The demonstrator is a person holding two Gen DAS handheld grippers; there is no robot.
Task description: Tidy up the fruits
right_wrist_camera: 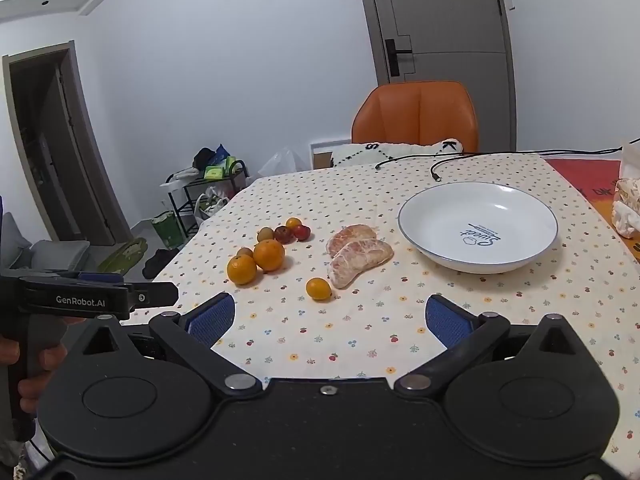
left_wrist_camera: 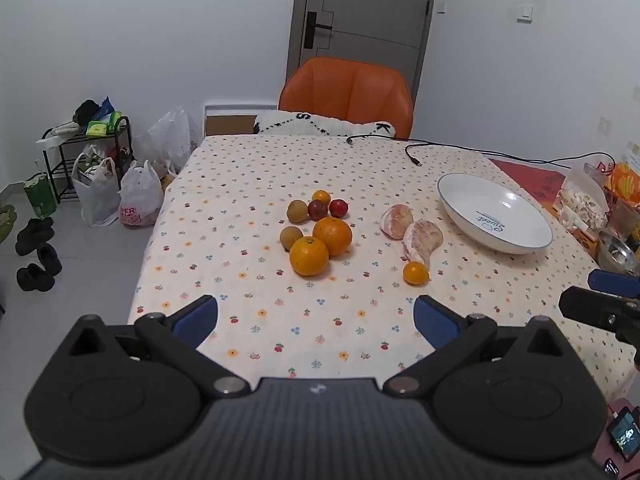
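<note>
White walls, a grey door [left_wrist_camera: 360, 4] and an orange chair [left_wrist_camera: 348, 94] back a table under a flower-print tablecloth [left_wrist_camera: 320, 320] — and both grippers hang over its near edge. Left gripper [left_wrist_camera: 316, 318]: jaws spread wide, nothing between the blue pads [left_wrist_camera: 198, 318]. Right gripper [right_wrist_camera: 330, 320]: same story, jaws wide apart and empty, with a hand [right_wrist_camera: 36, 364] on the left tool's handle showing at the frame's edge.

Out ahead, a small orange [right_wrist_camera: 319, 288] sits alone, nearest the right gripper and just beside two peeled pomelo pieces [right_wrist_camera: 358, 254] that lie touching each other. To their left, two big oranges [left_wrist_camera: 320, 246] sit pressed together, two brownish round fruits [left_wrist_camera: 294, 224] close by them. Behind that — two dark red fruits [left_wrist_camera: 328, 209] and another small orange one [left_wrist_camera: 321, 197] in a tight cluster.

Off to the right, apart from all the fruit, stands a white plate [right_wrist_camera: 478, 226] with a blue rim and lettering inside. A black cable [left_wrist_camera: 460, 150] trails across the far end of the cloth.
</note>
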